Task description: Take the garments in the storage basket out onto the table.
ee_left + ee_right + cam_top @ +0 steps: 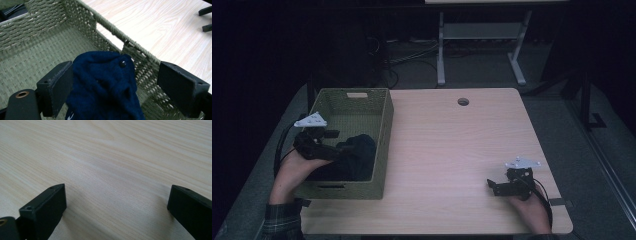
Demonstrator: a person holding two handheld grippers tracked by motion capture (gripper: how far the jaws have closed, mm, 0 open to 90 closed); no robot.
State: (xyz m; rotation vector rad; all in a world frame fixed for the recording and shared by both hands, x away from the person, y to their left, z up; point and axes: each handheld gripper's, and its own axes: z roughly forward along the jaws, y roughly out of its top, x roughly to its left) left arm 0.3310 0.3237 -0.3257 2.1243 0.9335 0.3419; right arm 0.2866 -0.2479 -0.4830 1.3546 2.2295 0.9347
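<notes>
The left claw [112, 87] is being held wide open inside the basket [384, 125], its jaws standing either side of a dark blue cloth [105, 87]. Nothing is being gripped: one jaw is touching the knit or just beside it, the other is well apart from it, hard by the woven wall. The cloth is being seen bunched at the near end of the basket, a small dark stud showing on its upper fold.

For a clean grasp, by the look of it, the jaws are best brought down over the thick middle of the bundle, not its loose edge, so that several folds are caught at once. The far jaw is sitting close to the wall, so the claw should be eased toward the middle of the basket before closing, or the weave may be pinched along with the fabric. A straight lift is then advised, so the rim is cleared without dragging.

The rest of the basket floor is lying bare; only the cloth is being held by it.

Over on the bench [452, 150], the right claw [491, 186] is being rested open and empty, jaws spread above plain wood.
</notes>
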